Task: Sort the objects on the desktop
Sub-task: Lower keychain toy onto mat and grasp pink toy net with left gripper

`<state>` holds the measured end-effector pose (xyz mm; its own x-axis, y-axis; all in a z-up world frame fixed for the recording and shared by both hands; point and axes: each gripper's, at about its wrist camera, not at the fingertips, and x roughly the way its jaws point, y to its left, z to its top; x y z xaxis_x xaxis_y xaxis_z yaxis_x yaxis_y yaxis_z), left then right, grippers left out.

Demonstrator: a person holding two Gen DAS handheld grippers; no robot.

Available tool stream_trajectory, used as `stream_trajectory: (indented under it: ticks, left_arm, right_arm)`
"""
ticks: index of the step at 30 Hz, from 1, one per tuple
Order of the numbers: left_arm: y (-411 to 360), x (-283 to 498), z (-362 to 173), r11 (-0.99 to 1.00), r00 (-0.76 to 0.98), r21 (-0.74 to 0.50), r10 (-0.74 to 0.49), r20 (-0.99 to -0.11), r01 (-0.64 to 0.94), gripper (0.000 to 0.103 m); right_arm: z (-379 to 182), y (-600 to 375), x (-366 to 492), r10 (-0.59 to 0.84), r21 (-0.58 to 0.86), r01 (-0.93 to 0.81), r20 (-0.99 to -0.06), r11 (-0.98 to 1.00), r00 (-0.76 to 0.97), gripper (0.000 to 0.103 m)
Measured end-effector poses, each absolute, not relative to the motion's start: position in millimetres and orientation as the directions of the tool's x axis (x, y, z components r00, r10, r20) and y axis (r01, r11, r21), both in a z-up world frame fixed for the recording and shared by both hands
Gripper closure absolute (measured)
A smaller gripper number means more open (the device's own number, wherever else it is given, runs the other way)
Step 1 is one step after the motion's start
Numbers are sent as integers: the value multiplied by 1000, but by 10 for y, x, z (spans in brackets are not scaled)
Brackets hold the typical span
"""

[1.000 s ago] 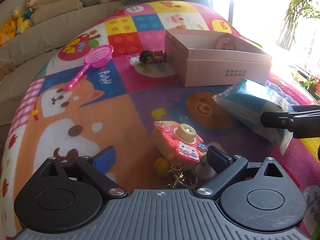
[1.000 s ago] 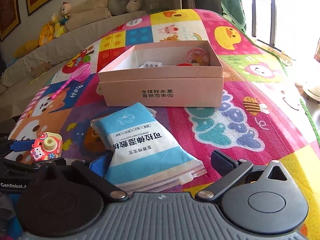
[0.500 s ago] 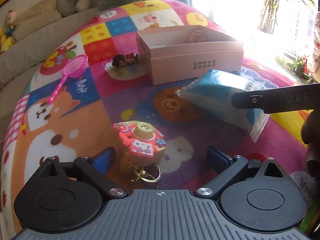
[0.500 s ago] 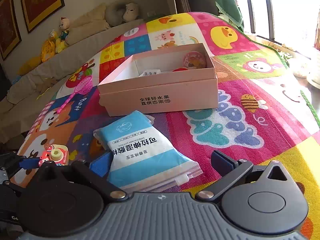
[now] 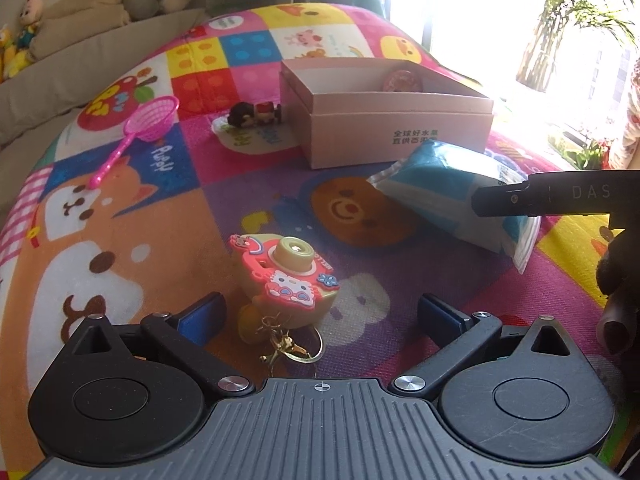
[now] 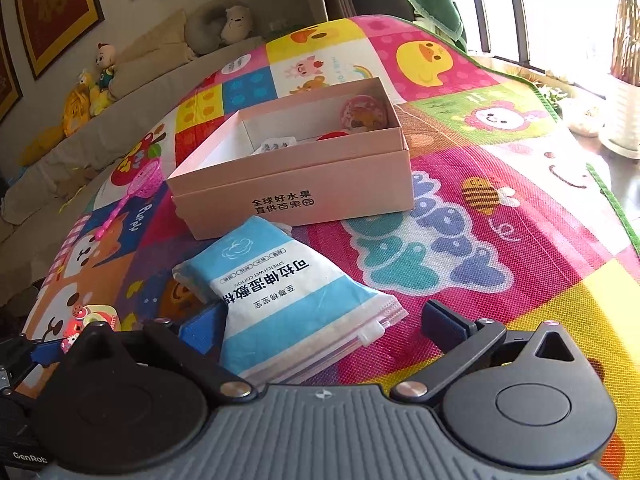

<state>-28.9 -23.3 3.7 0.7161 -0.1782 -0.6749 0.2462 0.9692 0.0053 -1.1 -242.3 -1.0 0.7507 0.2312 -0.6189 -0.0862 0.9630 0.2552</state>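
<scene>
My left gripper [image 5: 320, 312] is open, its jaws on either side of a pink toy camera [image 5: 286, 280] with a keyring that lies on the play mat. My right gripper [image 6: 324, 324] is open around the near end of a blue and white wipes pack [image 6: 288, 296], which also shows in the left wrist view [image 5: 448, 196]. An open pink cardboard box [image 6: 296, 192] stands behind the pack and holds a few small items. The box also shows in the left wrist view [image 5: 384, 136].
A pink toy net [image 5: 140, 132] lies at the left of the mat. A small dark-haired figurine [image 5: 256, 114] lies beside the box. A sofa with plush toys [image 6: 92, 88] runs along the back. A plant pot [image 6: 624, 120] stands at the right.
The left gripper has shifted so that the toy camera now lies nearer its left finger. The right gripper has lifted and tilted a little over the wipes pack. Both stay open.
</scene>
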Motion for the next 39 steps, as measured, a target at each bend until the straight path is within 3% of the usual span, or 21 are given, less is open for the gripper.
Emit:
stream_trajectory:
  ticks: [16,24,27,30,32,35,39]
  left_arm:
    - [-262,-281,25,973,720,18,-158,-676,231,0]
    - [-260,-274,28,976,719,13,-153,-678,219,0]
    - [-264,-233,60,974,710,5,-161,-686,226,0]
    - [-205,-159,191,968,723,-20,-200,-661,250,0]
    - [-129,-79,312,969,756,-20,-204,-623,246,0]
    - [13,193,462,985,819,14,-133,-559,170,0]
    - [268,853,486,997,858,56,-12,-514,47,0]
  right_arm:
    - [-17,-2385,5,219,228,-93,-631,969,744,0]
    - [-17,-2243,58,181,111,-144,-683,983,707,0]
    - [2,-2293,54,205,134,-156,-683,979,702,0]
    - [68,-2477,20,261,209,-163,-655,964,709,0]
    - [130,-2554,-34,201,150,-137,-609,979,767,0]
    - [208,-2621,-56,63,25,-59,-518,998,853,0]
    - [237,-2687,56,73,50,-56,-508,997,858,0]
